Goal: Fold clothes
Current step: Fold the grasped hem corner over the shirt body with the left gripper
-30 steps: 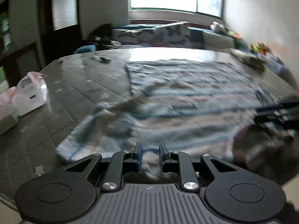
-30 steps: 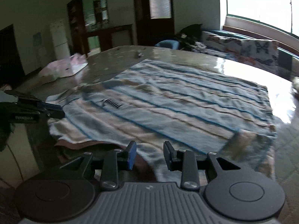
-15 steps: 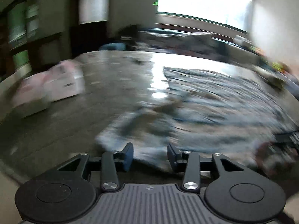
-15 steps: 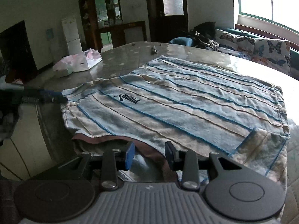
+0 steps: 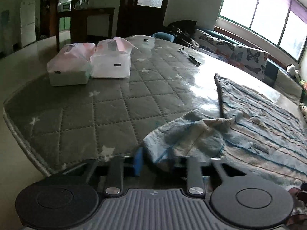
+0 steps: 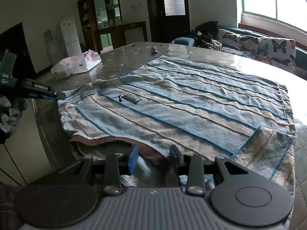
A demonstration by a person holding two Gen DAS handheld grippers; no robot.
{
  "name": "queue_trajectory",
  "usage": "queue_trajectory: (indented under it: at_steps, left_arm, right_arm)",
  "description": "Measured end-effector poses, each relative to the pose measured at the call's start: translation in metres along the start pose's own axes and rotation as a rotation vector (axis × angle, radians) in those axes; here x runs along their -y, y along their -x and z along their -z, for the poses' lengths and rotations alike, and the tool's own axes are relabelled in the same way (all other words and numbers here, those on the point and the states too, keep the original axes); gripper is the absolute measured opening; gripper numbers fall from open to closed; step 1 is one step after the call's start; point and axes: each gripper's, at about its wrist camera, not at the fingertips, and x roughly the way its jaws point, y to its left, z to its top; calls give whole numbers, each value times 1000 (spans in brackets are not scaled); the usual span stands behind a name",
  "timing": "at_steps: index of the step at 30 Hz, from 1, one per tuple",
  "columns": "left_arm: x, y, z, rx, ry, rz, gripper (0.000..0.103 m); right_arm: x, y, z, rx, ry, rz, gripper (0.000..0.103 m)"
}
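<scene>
Two parted fingers (image 6: pixel 133 159) astride shirt (image 6: pixel 172 103) collar.

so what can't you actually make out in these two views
- Left wrist view: the right finger of the left hand-held gripper is covered by the sleeve of the blue and beige striped knit shirt, so contact is unclear.
- Right wrist view: the white label inside the collar is too small to read and is cut off by the right hand-held gripper.
- Right wrist view: contents of the pink and white plastic bags are hidden.
</scene>
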Motion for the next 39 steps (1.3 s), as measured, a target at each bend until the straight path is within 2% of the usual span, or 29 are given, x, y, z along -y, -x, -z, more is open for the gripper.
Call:
queue_trajectory:
  at_steps: [3,7,10,13,18,21,23,25,26,34,39]
  left_arm:
    - [4,5,-3,45,-15,55,7]
    - [20,26,-9,152,-89,202,6]
    - [39,36,-9,184,-167,334,6]
    - [60,36,-6,171,-239,445,6]
    - [90,30,4,82,-346,606,9]
    - [98,28,12,36,-406,661,9]
    - [100,28,17,5,-437,693,14]
    - [96,31,19,1,-448,693,31]
    - [92,33,18,3,-446,690,33]
    - [56,24,5,23,-381,520,31]
    - [47,19,5,3,-371,484,31]
  right_arm:
    - [1,0,1,2,-9,8,36]
    - [3,1,1,7,-14,15,36]
    - [2,2,0,14,-18,19,36]
    - [3,3,0,17,-20,21,36]
    - [4,5,1,17,-26,26,36]
    - [5,4,1,18,-29,28,36]
    - [5,4,0,20,-29,26,36]
    - [5,4,-2,21,-28,23,36]
    - [4,5,-3,23,-26,20,36]
    - [-9,2,-14,27,-8,-50,36]
    - [-26,-10,-23,1,54,-117,35]
